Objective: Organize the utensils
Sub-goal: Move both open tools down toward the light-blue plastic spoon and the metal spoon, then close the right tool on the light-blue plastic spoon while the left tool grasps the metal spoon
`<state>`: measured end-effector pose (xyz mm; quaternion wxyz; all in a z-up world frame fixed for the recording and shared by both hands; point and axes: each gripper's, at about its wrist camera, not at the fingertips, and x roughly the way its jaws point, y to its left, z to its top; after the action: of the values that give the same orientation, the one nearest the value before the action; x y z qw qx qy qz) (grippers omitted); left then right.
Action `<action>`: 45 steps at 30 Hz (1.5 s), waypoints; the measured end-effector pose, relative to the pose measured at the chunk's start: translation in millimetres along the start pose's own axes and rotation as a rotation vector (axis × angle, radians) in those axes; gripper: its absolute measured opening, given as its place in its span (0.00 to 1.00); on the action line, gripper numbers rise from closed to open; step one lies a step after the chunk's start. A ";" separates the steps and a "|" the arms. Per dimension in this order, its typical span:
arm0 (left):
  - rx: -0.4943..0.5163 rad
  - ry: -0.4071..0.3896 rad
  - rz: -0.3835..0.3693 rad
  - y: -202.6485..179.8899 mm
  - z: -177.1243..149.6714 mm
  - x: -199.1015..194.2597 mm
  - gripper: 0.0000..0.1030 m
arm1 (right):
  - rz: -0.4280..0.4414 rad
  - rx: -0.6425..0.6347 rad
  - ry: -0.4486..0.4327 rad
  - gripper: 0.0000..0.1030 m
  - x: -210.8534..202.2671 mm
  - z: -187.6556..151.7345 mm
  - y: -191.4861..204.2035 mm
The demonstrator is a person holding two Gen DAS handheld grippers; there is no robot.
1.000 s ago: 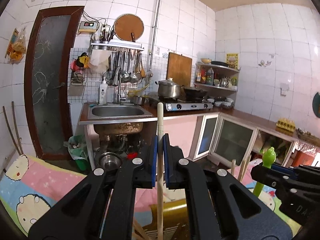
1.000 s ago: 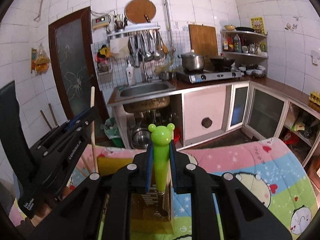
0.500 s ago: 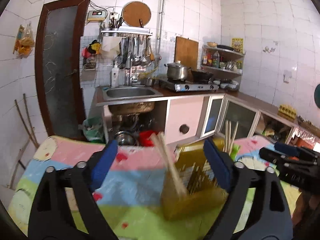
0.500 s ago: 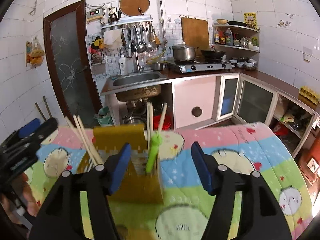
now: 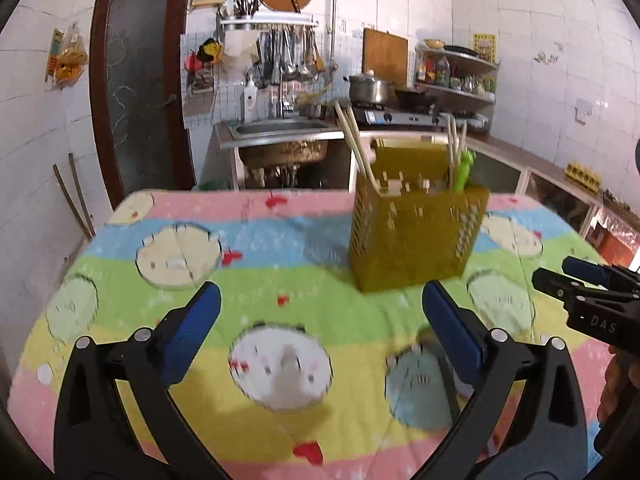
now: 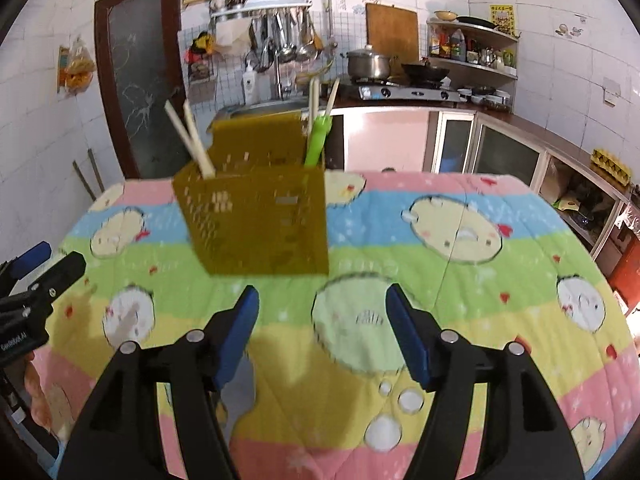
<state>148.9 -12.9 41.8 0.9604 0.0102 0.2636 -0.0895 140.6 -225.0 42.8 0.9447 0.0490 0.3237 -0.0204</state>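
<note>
A dark yellow perforated utensil holder (image 5: 416, 232) (image 6: 256, 220) stands on the cartoon-print cloth (image 5: 160, 280). Wooden chopsticks (image 5: 356, 140) lean out of its left compartment. More chopsticks (image 5: 456, 140) and a green frog-topped utensil (image 5: 464, 170) (image 6: 316, 140) stand at its right. My left gripper (image 5: 320, 300) hangs in front of the holder, its jaws opening wide with nothing between them. My right gripper (image 6: 323, 300) is open and empty, just short of the holder. Each gripper shows at the edge of the other view, right (image 5: 588, 284) and left (image 6: 40, 272).
Behind the table are a steel sink (image 5: 280, 128), a gas stove with a pot (image 5: 368, 88), hanging ladles and a dark door (image 5: 136, 80). Low cabinets (image 6: 508, 152) run along the right wall. A hand (image 5: 616, 380) shows at the right edge.
The left gripper let go of a chopstick and the right of the green utensil; both now stand in the holder. Both grippers opened and drew back and down from the holder.
</note>
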 end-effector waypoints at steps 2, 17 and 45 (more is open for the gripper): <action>0.008 0.023 0.001 -3.1 -15.8 3.9 0.95 | 0.001 0.000 0.017 0.63 3.6 -12.1 1.4; -0.039 0.170 0.035 8.2 -55.2 47.2 0.95 | 0.022 0.006 0.123 0.63 25.4 -69.3 18.6; -0.092 0.286 0.038 16.7 -62.3 66.9 0.95 | 0.054 0.008 0.210 0.28 14.3 -80.4 51.9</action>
<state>177.0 -3.4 -46.4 0.9141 -0.0160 0.4012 -0.0567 106.5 -164.9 -25.1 0.9055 0.0635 0.4194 0.0089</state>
